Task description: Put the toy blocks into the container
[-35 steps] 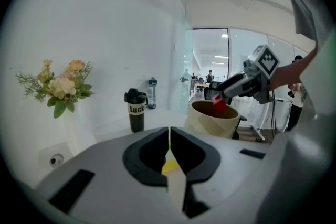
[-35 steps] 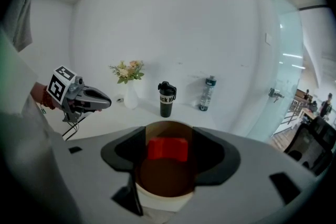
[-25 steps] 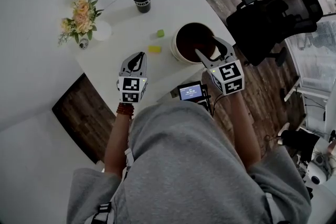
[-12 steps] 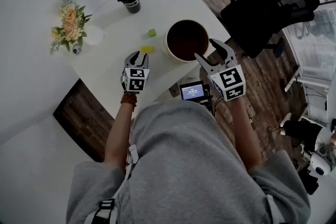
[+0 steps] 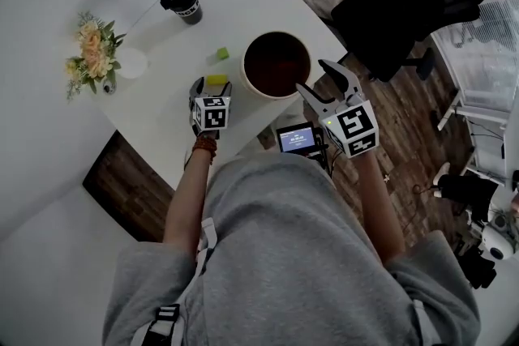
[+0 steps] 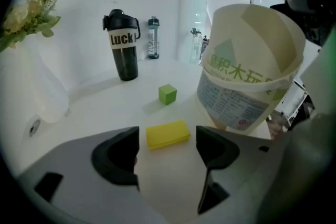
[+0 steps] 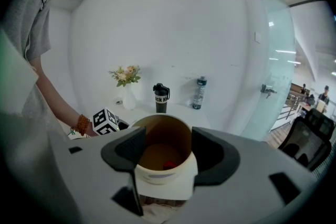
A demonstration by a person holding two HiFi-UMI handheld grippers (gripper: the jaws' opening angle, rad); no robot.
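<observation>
A flat yellow block [image 6: 167, 134] lies on the white table [image 6: 100, 107], just ahead of my left gripper [image 6: 168, 147], level with its fingertips. Its jaws have just been opening and now stand open on either side of the block without touching it. A green cube [image 6: 167, 94] sits farther back. The cream paper container [image 5: 276, 65] stands to the right of both blocks, with a red block [image 7: 169, 165] on its bottom. My right gripper [image 5: 318, 79] hovers open beside the container's right rim, empty. In the head view the yellow block [image 5: 216, 80] shows at the left gripper's [image 5: 212, 88] tips.
A black travel cup [image 6: 121, 52] and a clear bottle [image 6: 153, 37] stand at the back of the table. A flower vase [image 5: 92, 51] is at the far left. A black office chair [image 5: 405, 8] stands on the wooden floor to the right. A small screen [image 5: 296, 139] hangs at my waist.
My left gripper has dropped toward the table and moved forward up to the yellow block, and its jaws have gone from shut to wide open. The right gripper has shifted only slightly.
</observation>
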